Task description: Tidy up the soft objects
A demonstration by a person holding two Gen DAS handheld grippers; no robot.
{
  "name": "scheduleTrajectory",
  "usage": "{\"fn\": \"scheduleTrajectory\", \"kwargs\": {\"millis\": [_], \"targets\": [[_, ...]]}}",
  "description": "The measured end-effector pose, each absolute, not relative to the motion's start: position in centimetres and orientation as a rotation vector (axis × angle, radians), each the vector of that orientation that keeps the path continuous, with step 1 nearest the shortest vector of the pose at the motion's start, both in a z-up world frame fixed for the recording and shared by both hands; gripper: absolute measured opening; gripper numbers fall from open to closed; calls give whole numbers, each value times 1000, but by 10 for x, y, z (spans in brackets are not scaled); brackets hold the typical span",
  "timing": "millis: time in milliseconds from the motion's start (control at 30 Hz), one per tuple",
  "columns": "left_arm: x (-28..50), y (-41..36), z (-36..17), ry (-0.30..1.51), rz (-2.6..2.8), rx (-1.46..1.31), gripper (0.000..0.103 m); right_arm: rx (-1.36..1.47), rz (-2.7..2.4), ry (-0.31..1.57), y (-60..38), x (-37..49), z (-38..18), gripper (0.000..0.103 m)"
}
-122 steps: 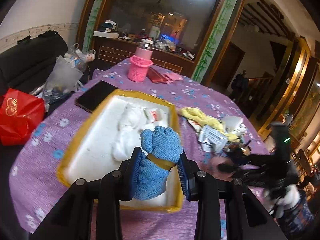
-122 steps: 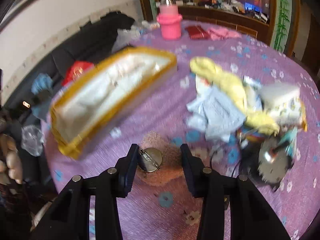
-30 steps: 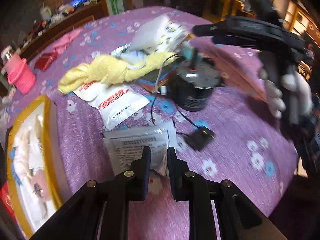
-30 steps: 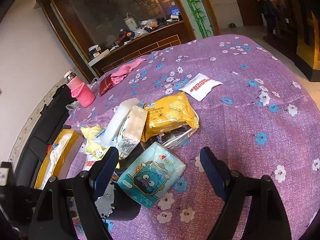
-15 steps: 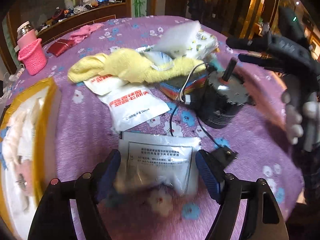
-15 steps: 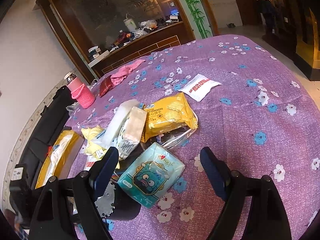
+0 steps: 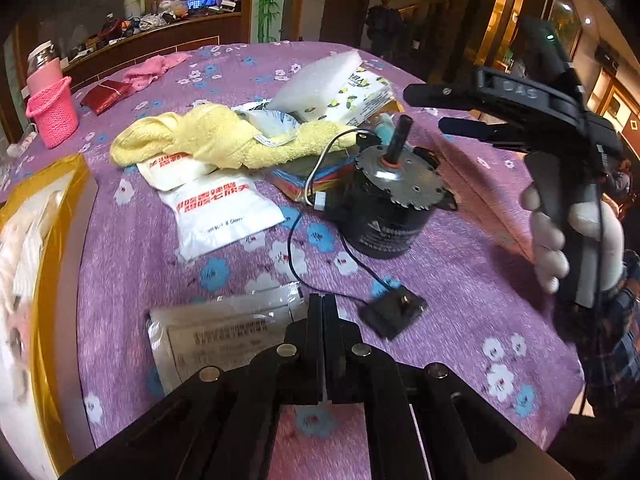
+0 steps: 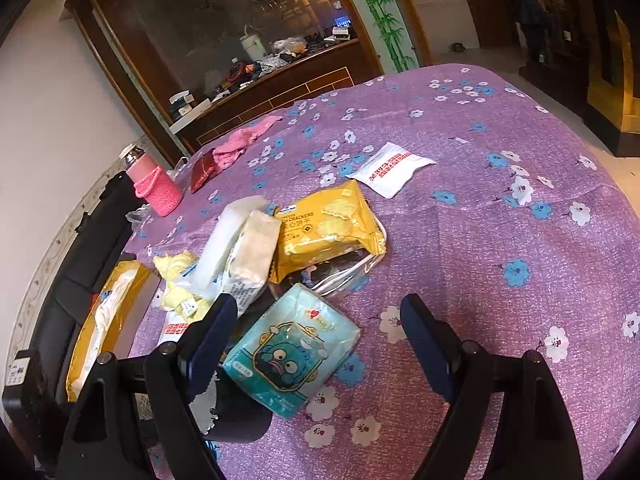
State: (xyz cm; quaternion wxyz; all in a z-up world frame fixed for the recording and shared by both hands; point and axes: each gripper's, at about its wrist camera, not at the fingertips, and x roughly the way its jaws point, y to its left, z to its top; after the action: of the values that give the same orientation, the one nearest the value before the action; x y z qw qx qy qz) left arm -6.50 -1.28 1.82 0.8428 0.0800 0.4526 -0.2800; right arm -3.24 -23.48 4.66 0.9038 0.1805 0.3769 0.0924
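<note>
My left gripper is low over the purple cloth, its jaws closing tight on the right edge of a clear plastic packet. Beyond it lie two white packets with red print, a yellow towel, a white foam block and a lemon-print tissue pack. My right gripper hangs open above a teal cartoon tissue pack, apart from it. From the left wrist view the right gripper shows at the right, held by a gloved hand.
A black motor with wires and a small black plug sits mid-table. A yellow-rimmed box with soft items stands at the left. A cracker pack, a pink cloth, a pink bottle and a lone white packet lie farther off.
The left gripper opened wide around the clear packet, rolled a little, then shut on its right edge. The right gripper has stayed where it was, open.
</note>
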Motion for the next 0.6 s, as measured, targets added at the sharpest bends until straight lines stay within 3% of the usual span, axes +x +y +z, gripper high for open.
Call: {"fn": "scheduleTrajectory", "kwargs": {"millis": [133, 167, 267, 300, 433, 600], "targets": [[-77, 9, 27, 945, -588, 81, 2, 373, 186, 782, -236, -32, 45, 82], [-78, 15, 30, 941, -588, 59, 9, 374, 186, 784, -236, -31, 45, 82], [-83, 39, 38, 948, -560, -3, 59, 373, 184, 789, -236, -31, 44, 82], [-85, 45, 40, 947, -521, -19, 64, 373, 185, 789, -236, -31, 44, 82], [-83, 60, 38, 940, -434, -61, 64, 376, 179, 790, -236, -31, 43, 82], [-62, 37, 24, 989, -439, 97, 69, 377, 177, 787, -237, -31, 43, 83]]}}
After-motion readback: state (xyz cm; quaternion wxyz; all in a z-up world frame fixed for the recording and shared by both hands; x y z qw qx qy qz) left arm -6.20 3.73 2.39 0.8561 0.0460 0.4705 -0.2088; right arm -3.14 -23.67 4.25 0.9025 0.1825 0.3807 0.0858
